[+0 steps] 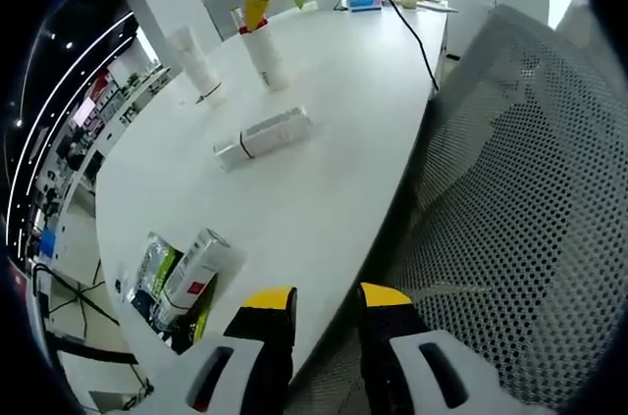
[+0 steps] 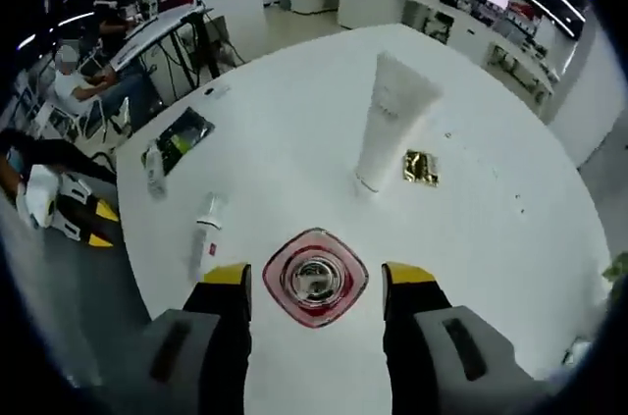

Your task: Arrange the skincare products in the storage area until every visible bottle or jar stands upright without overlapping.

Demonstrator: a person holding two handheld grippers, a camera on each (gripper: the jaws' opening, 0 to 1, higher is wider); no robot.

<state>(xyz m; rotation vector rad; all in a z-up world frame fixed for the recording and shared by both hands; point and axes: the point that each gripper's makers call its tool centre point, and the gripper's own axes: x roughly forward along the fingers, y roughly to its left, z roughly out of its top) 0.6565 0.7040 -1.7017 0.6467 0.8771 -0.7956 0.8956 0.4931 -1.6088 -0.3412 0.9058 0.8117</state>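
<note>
A round white table [image 1: 324,121] carries several skincare products, seen from two hand-held grippers. In the right gripper view, the right hand-held gripper [image 2: 316,283] looks straight down on a bottle with a red, rounded-square cap [image 2: 315,278]; its yellow-tipped jaws stand apart on either side of the cap, released and not visibly touching it. In the left gripper view this same bottle [image 1: 265,57] stands upright far across the table, with the right gripper just above its top. Near it stands a tall white tube [image 2: 392,121], upright on its cap, with a small gold foil sachet [image 2: 421,167] lying beside its base. A white pump bottle [image 1: 263,137] lies on its side in the middle of the table, and another slim bottle [image 1: 196,268] lies on dark green packets [image 1: 155,273] near the table's edge. The left hand-held gripper [image 1: 327,302] hovers beyond the edge, jaws spread and empty, beside a perforated mesh chair back [image 1: 520,189]. The capped bottle looks rigid, smooth and probably slippery, likely light to moderate in weight; the squared cap offers flat sides for a firm pinch. The tube is likely soft and would dent, so its stiff cap end seems the safer hold. The lying bottles look best grasped across the body.
</note>
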